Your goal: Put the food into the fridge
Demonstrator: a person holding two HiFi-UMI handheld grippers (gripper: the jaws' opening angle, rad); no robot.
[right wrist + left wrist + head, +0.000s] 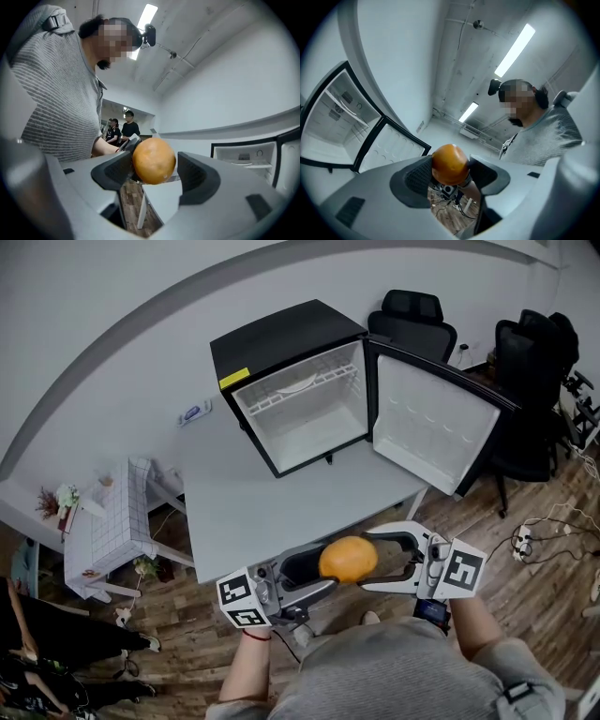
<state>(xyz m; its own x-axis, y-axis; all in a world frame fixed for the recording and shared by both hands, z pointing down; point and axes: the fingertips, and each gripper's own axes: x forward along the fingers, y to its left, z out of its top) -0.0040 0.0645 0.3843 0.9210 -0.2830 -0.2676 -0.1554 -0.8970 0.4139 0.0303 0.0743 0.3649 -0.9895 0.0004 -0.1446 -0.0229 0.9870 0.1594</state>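
A round orange (pixel 348 559) hangs in the air just off the near edge of the grey table (pixel 262 512), between my two grippers. My left gripper (pixel 323 570) comes in from the left and is shut on the orange (pixel 449 163), with a pad pressed on each side. My right gripper (pixel 375 561) faces it from the right and stands open around the same orange (pixel 153 160), with a gap on the right side. The black mini fridge (pixel 300 381) stands at the table's far end. Its door (pixel 431 423) is swung open to the right, and its white inside holds only a wire shelf.
Black office chairs (pixel 412 320) stand behind the fridge and at the far right (pixel 539 352). A small white side table (pixel 112 521) sits to the left. Cables (pixel 534 540) lie on the wooden floor at right. People (pixel 129 126) stand in the background of the right gripper view.
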